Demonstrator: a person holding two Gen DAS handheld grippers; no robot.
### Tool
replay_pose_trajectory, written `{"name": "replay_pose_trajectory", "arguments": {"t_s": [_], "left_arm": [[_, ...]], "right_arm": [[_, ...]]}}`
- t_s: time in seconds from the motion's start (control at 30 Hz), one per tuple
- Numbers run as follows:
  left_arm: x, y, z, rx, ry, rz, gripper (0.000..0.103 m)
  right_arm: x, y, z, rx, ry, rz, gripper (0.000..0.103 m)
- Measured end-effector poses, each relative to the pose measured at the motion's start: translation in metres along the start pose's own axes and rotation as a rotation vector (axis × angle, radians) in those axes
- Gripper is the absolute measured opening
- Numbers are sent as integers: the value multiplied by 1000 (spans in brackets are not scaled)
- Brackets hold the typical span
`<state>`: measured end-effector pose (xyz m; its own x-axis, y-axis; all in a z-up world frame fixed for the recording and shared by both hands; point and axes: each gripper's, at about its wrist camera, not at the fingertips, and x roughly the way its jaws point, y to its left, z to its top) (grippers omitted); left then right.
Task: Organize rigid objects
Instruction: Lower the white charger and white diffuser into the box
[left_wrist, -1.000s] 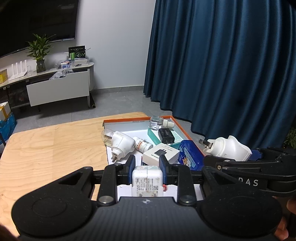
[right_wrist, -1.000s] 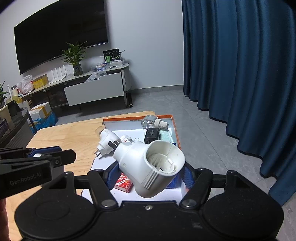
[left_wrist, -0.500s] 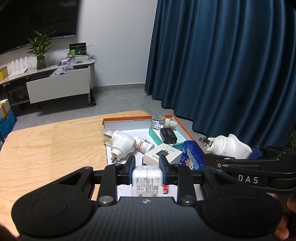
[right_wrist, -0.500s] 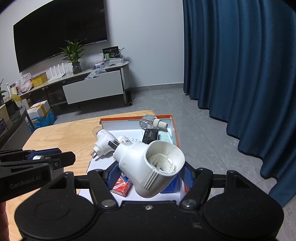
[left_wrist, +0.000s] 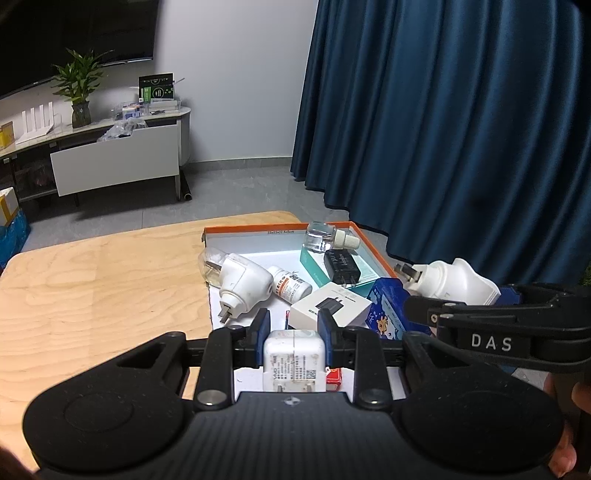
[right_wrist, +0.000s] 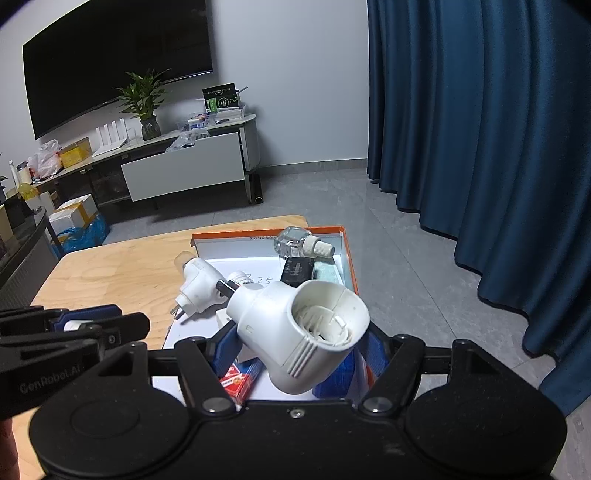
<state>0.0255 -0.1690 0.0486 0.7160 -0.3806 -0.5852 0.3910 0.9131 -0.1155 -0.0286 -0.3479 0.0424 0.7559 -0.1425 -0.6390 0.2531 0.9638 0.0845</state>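
My left gripper (left_wrist: 294, 326) is shut on a white square charger (left_wrist: 294, 350), prongs towards the camera, just above the near end of the orange-rimmed box (left_wrist: 255, 230). My right gripper (right_wrist: 299, 343) is shut on a white plug-in vaporizer (right_wrist: 291, 321), held tilted over the near right part of the box (right_wrist: 266, 235); the left wrist view shows this held vaporizer (left_wrist: 456, 282) at the right. In the box lie another white plug-in vaporizer (left_wrist: 242, 284), a small pill bottle (left_wrist: 291, 288), a white charger carton (left_wrist: 330, 306), a black adapter (left_wrist: 341, 266) and a glass bottle (left_wrist: 325, 240).
A teal carton (left_wrist: 312, 267), a blue packet (left_wrist: 386, 310) and a red card box (right_wrist: 240, 380) also lie in the box. The box sits at the wooden table's (left_wrist: 92, 288) right end. Blue curtains (left_wrist: 461, 129) hang close on the right; a TV cabinet (right_wrist: 184, 173) stands far behind.
My right gripper has edged a little forward over the box with the vaporizer still in it. The left gripper has stayed put, still holding the charger.
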Motion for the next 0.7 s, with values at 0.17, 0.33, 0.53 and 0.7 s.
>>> {"name": "replay_pose_trajectory", "arguments": {"t_s": [0.17,0.33,0.53,0.7], "left_arm": [[8,0,1,-1,9,1,29],[14,-1,2,0,17,2,29],[20,-2,2,1,23,-1,29],[25,-3,2,3,31,-10,29]], "right_arm": [[10,3,6,-10,6,5,80],[20,3,14,-20,9,9,81],[29,2,22,-26,15,16,81],[44,2,30,-29,31,27,81]]}}
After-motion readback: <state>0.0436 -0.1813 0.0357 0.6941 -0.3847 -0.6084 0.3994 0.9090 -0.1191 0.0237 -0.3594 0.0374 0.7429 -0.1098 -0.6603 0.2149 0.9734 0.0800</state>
